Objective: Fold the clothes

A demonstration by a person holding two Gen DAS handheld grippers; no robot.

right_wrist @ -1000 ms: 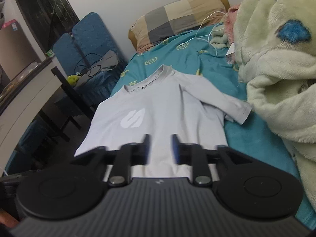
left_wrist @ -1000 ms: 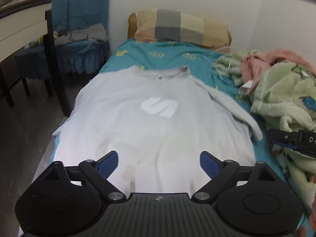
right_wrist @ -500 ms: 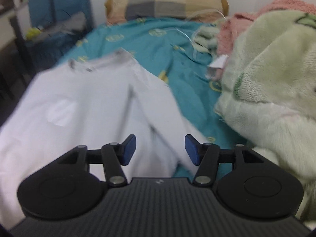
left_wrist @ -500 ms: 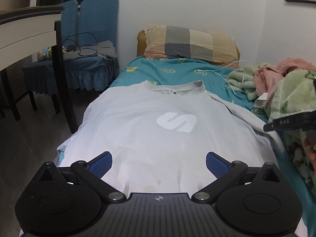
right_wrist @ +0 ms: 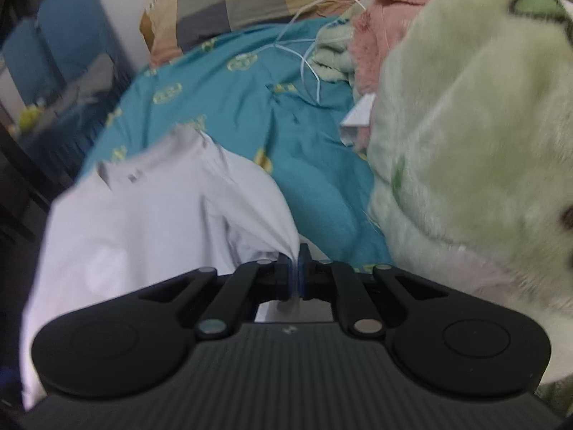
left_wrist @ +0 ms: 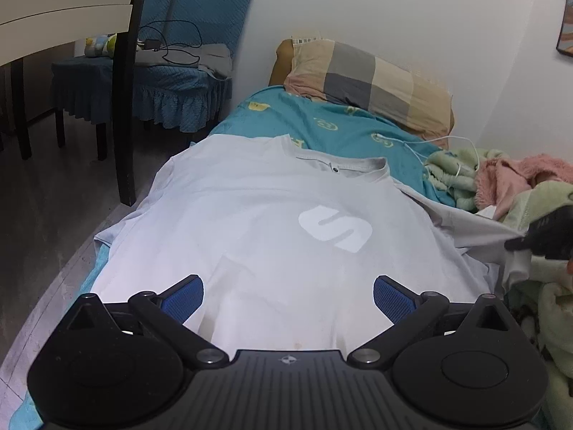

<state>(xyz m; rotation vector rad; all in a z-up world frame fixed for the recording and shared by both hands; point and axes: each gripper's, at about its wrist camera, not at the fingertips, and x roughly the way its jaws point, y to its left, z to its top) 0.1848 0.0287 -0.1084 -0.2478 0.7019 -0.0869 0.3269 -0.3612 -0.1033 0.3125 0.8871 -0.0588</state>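
A pale grey T-shirt with a white logo lies spread face up on the teal bed sheet. My left gripper hovers open over the shirt's lower hem, nothing between its blue pads. My right gripper is shut on the end of the shirt's right sleeve, which is pulled taut and lifted toward it. In the left wrist view, the right gripper shows at the right edge, pinching that sleeve.
A fluffy green blanket and a pink one are piled along the bed's right side. A checked pillow lies at the head with a white cable. Blue covered chairs and a table leg stand at the left.
My right gripper swung right to the sleeve end and closed on it, lifting the sleeve. My left gripper shifted and dropped slightly over the hem, staying open.
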